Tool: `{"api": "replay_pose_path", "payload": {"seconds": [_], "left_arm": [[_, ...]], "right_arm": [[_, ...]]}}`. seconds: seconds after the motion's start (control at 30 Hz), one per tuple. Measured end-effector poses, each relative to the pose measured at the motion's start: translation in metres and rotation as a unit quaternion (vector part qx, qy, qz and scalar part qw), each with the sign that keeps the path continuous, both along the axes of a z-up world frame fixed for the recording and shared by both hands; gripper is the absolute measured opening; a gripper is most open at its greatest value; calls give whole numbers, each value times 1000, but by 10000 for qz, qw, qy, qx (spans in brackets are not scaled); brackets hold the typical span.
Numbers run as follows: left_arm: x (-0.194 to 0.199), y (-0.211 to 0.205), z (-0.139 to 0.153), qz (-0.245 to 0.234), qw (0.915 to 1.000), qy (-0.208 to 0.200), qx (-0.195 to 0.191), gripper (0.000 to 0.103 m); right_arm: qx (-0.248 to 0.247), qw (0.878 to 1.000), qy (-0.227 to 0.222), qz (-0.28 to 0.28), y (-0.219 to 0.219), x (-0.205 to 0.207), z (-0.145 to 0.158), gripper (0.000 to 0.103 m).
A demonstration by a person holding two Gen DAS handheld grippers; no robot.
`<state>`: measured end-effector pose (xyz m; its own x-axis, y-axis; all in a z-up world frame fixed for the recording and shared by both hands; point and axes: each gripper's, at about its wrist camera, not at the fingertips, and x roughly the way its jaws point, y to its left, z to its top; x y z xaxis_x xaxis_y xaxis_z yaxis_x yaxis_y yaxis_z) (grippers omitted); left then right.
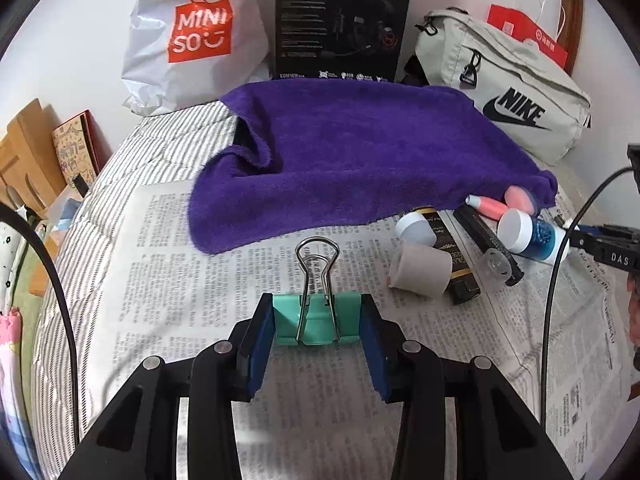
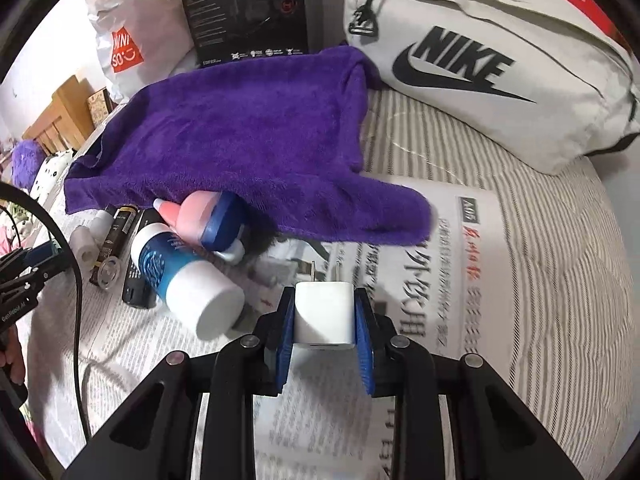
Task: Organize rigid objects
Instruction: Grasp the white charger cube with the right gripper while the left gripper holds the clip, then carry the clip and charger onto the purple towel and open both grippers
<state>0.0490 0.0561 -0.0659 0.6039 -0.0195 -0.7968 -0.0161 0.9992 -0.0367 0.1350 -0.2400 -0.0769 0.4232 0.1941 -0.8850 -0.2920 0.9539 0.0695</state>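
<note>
mint-green metal shows between the blue pads of the left hand-held gripper (image 1: pixel 318 326), which is clamped on a binder clip (image 1: pixel 316 320) across its painted sides, the wire handles pointing away over the newspaper (image 1: pixel 168 280) spread on the striped bed (image 1: pixel 120 160). the right hand-held gripper (image 2: pixel 325 320) is clamped on a white charger plug (image 2: pixel 324 314), prongs pointing to the far side, held just above the newspaper at the near right of a loose cluster of small items. that cluster lies at the near edge of a purple towel (image 1: pixel 360 152): a blue bottle with a white cap (image 2: pixel 182 280) on its side, a pink bottle (image 2: pixel 192 220) tucked partly under the towel, and dark tubes (image 2: pixel 120 228) further left. the main risk, as i judge it, is slip: the plug's shell is smooth and glossy and the pads grip only its two flat faces, so a quick swing or tilt could let it rotate or drop. the clip's sloped sides could likewise squirt out of the left grip if the squeeze eases. the blue bottle lies just left of the right gripper's finger, round and free to roll, so a sideways move could nudge it into the others. the black cable (image 2: pixel 78 300) hanging near the left could snag an item when either hand crosses. the bed is soft, so anything set down on a narrow face may topple.
</note>
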Motion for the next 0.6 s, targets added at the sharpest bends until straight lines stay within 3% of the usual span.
{"api": "replay_pose_path", "payload": {"seconds": [0.6], "left_arm": [[-1, 11, 70, 1, 9996, -285, -33, 39]], "right_arm": [[395, 9990, -191, 55, -3, -6, 57, 27]]}}
